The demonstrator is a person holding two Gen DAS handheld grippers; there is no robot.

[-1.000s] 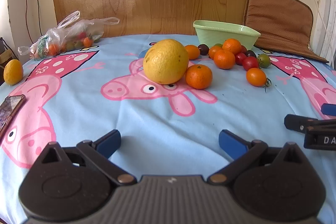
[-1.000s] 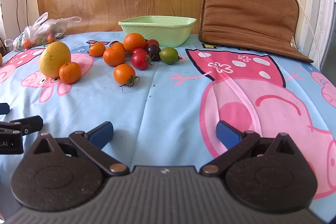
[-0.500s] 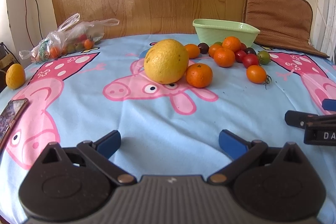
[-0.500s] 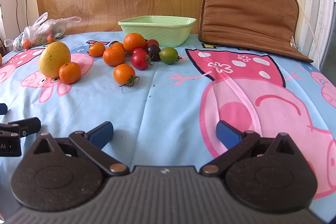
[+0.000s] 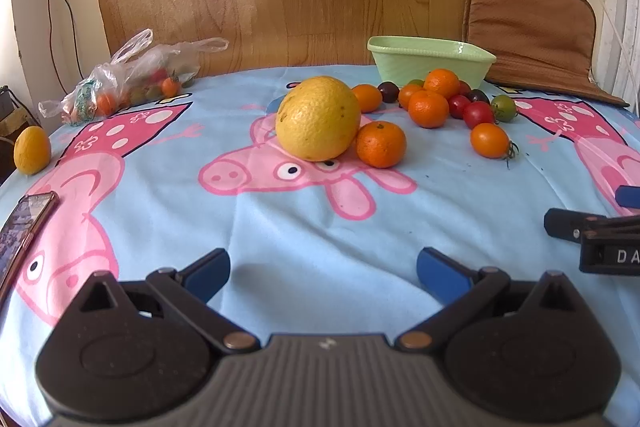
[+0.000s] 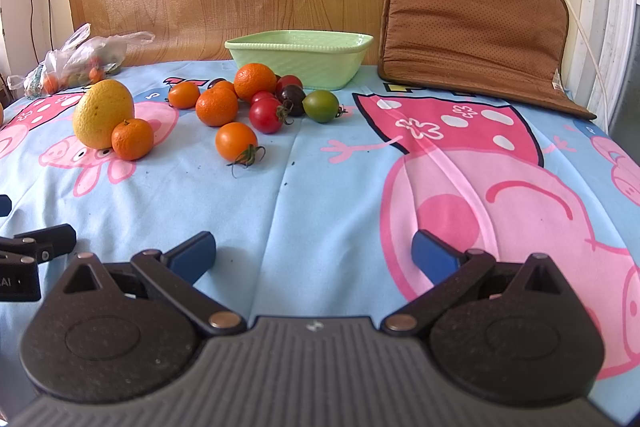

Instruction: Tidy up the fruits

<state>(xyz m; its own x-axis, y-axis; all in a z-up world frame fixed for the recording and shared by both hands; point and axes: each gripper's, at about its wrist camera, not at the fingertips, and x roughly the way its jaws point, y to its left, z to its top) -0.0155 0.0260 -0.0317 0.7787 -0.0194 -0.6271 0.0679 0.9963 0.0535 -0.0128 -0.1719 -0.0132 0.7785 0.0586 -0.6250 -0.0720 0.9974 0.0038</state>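
Observation:
A large yellow citrus [image 5: 318,118] [image 6: 103,113] lies mid-table with a mandarin [image 5: 381,144] [image 6: 132,139] touching it. Behind are several oranges and red, dark and green tomatoes [image 5: 478,114] [image 6: 266,115], and one orange tomato [image 5: 489,140] [image 6: 236,141] apart. A pale green bowl [image 5: 430,61] [image 6: 298,55] stands at the back. My left gripper [image 5: 323,275] and right gripper [image 6: 312,255] are both open, empty, low over the cloth near the front, well short of the fruit.
A plastic bag of fruit [image 5: 128,79] lies back left, a lone yellow fruit [image 5: 32,150] at the left edge, a phone [image 5: 22,227] front left. A brown cushion [image 6: 476,23] leans on the wall right. The right gripper's finger [image 5: 592,231] shows at the left view's right.
The left wrist view has tilted up slightly, so the fruit sits a little lower and larger. The right gripper has barely moved. Both grippers remain open.

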